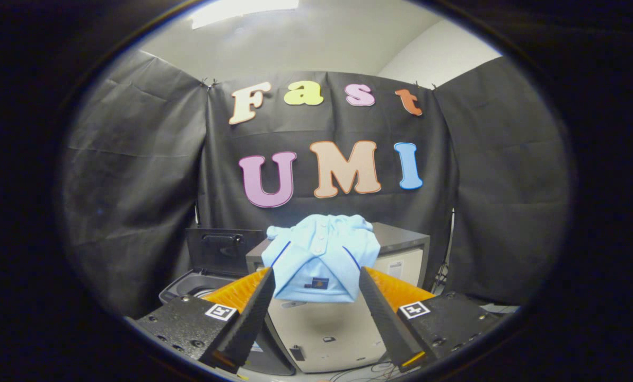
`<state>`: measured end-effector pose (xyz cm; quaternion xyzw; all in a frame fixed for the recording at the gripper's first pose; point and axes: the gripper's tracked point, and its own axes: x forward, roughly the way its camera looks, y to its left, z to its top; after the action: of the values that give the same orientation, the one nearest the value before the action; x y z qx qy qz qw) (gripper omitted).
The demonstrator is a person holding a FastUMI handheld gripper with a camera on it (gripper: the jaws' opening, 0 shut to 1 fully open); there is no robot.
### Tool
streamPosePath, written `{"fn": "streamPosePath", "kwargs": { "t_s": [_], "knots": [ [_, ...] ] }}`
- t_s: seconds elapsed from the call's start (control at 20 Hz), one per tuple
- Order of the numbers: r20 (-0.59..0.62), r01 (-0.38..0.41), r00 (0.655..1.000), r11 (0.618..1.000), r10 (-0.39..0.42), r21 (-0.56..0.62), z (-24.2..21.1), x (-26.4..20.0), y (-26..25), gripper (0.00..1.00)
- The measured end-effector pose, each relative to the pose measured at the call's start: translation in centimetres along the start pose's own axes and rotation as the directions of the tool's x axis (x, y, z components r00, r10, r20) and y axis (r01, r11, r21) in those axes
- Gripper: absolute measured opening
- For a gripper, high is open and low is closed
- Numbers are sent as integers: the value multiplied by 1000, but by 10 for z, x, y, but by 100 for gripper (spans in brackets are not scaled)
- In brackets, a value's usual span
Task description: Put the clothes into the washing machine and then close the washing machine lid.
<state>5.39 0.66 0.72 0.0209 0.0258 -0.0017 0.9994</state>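
shirt (319, 260) on cabinet (401, 246), washing machine (210, 265) left

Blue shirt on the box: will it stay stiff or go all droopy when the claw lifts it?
Probably droopy: the blue shirt already sags over the box edge. Likely light, being thin cloth. The claw, open around its hem, may pinch just a fold.

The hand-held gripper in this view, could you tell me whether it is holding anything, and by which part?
Nothing is held. The hand-held gripper is open, its fingers spread either side of the light blue shirt, which lies draped over a grey cabinet.
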Motion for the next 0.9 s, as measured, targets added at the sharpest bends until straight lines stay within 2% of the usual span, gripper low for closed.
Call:
{"fn": "streamPosePath", "kwargs": {
  "t_s": [0.25,0.55,0.75,0.9],
  "knots": [
    [-44,-2,999,999,4,35,20,56,4,96],
    [-153,14,988,999,-9,36,20,130,-3,95],
    [-222,28,975,998,-16,52,23,176,-5,96],
    [-316,35,949,998,-16,54,14,208,-5,96]
  ]
}}
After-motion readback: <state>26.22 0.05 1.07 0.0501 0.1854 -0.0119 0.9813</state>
